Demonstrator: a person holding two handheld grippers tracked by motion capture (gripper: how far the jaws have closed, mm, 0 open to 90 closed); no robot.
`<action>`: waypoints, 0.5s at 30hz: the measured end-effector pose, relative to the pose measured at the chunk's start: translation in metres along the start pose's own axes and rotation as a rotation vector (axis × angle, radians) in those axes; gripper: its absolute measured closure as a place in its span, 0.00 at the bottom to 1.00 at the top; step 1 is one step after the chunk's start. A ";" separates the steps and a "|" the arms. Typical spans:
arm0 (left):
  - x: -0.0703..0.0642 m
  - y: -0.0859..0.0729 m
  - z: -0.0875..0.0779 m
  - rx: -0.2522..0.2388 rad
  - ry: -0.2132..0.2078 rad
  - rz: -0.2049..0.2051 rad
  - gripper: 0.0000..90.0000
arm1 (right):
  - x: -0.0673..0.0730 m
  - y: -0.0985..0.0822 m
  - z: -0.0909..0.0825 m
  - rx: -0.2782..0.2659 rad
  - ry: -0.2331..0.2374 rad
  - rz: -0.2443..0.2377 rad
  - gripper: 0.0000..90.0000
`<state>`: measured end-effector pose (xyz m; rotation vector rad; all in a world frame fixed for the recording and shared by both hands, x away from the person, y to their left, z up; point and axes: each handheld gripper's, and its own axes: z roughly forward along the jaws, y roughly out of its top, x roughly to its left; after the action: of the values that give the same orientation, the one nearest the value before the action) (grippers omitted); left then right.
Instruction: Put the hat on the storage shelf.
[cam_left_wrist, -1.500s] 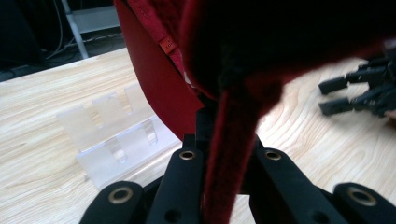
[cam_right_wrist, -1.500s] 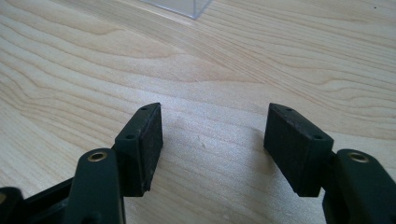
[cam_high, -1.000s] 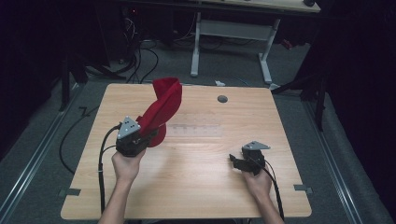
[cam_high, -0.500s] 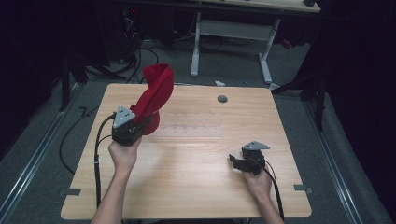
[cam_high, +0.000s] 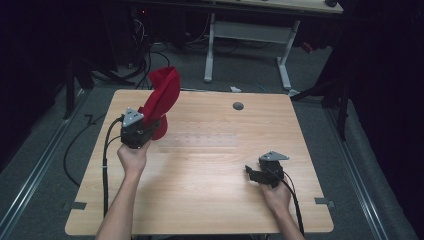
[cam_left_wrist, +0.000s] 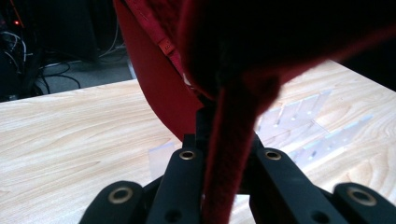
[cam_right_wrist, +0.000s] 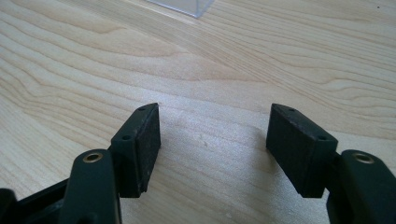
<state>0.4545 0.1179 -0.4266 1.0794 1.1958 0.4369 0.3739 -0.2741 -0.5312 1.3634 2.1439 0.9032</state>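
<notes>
The left gripper (cam_high: 148, 126) sits at about ten o'clock on the table (cam_high: 200, 200), its jaws clamped tight on a red cloth (cam_high: 162, 97) that rises from them toward twelve o'clock, clear of the wood. In the left gripper view the cloth (cam_left_wrist: 224, 154) runs as a narrow fold straight between the two jaws, then spreads out above them.

The right gripper (cam_high: 254, 174) lies low at about four o'clock, well apart from the cloth. In the right gripper view its jaws stand wide apart over bare wood, with nothing between them (cam_right_wrist: 212, 140).

As a judgement, the work is at an early stage: the cloth is picked up and held aloft, but it is bunched and curled, not spread or folded, and it is not yet set down anywhere. The right gripper has no part in it so far.

A clear plastic tray (cam_high: 202, 140) lies flat near the table's centre, just beside the cloth's lower end; its outline is faint from above and its compartments are hard to make out. What kind of cloth item this is cannot be told, since its folds hide its shape, and the left gripper view is cut off by the fabric above.
</notes>
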 end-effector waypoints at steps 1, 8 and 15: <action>0.001 0.000 0.001 -0.002 0.000 -0.006 0.95 | 0.000 0.000 0.000 0.000 0.000 0.000 0.39; 0.004 -0.008 0.009 0.002 0.016 0.019 0.95 | 0.000 0.000 0.000 0.000 -0.001 0.001 0.39; 0.004 -0.015 0.014 0.005 0.028 0.044 0.95 | 0.000 0.000 0.000 0.000 -0.001 0.000 0.39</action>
<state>0.4647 0.1075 -0.4414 1.1089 1.1998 0.4850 0.3738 -0.2741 -0.5312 1.3631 2.1436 0.9027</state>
